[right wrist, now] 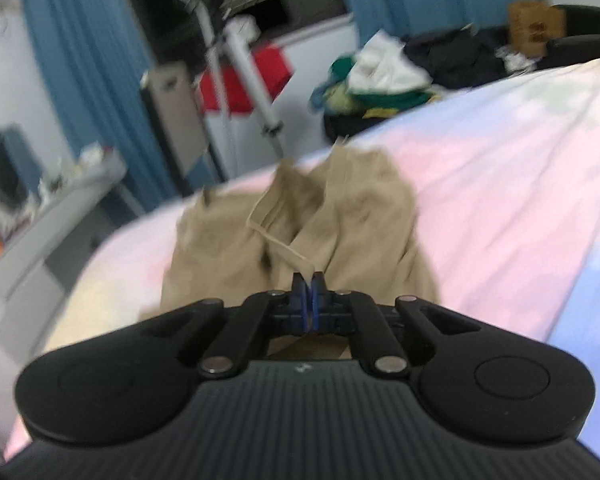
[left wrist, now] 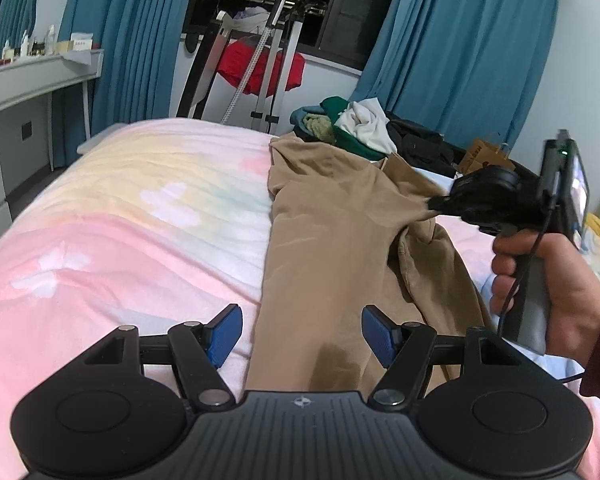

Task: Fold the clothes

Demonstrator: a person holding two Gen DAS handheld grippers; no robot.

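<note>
Left claw (left wrist: 302, 334) stood apart, empty, above tan trousers (left wrist: 332, 216) spread on the bed (left wrist: 120, 220); right claw (right wrist: 309, 284) was clamped on their cloth. Folding barely begun; a clothes pile (left wrist: 352, 124) remained untouched

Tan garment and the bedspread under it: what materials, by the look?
Tan garment: probably soft matte knit, cotton-like; it drapes limply and bunches where the right gripper pinches it. Bedspread: likely plush fleece, matte; fuzzy, softly ridged surface. Neither is certain.

2 wrist fisheyes low over the bed (left wrist: 100, 216), both facing the tan garment (left wrist: 332, 220) and window.
</note>
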